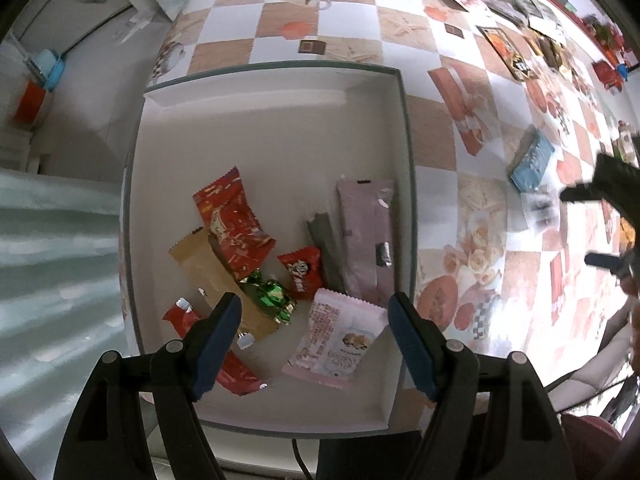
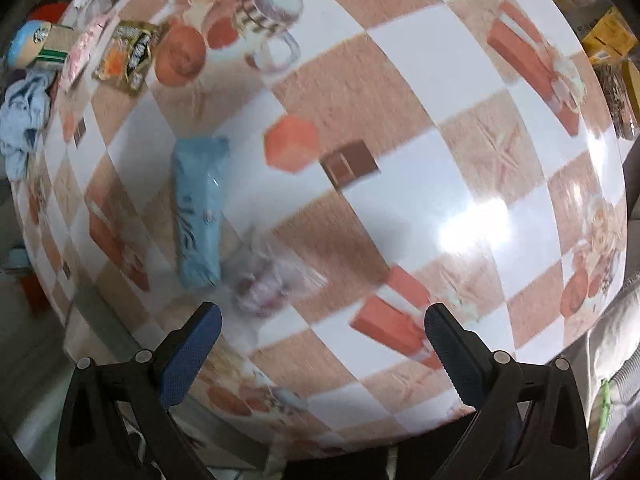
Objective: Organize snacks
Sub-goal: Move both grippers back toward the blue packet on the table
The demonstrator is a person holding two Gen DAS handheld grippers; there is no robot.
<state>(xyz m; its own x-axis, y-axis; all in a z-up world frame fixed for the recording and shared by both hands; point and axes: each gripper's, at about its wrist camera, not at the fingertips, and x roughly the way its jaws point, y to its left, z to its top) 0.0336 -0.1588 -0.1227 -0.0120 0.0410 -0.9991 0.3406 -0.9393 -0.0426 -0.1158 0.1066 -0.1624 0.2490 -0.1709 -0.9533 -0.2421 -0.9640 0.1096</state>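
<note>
- Over the white box at the near edge of the table, the left gripper is held pointing down, its jaws apart and nothing between them.
- Inside the box, seven snack packs can be counted: a red printed pouch, a tan bar, a green foil sweet, a small red pack, a grey stick, a mauve pack and a pink pouch. One long red sachet lies partly under the left jaw.
- Out on the checked tablecloth, the right gripper is seen with jaws spread wide and empty, judged to be reaching for the next snack.
- Two loose snacks lie just ahead of it, toward its left jaw: a light blue pack and, touching its near end, a clear wrapped item, blurred.
- A good pick would be made by centring one item between the jaws first, so the neighbour is not dragged along.
- Further packs are seen at the far edge, too blurred to count.
</note>
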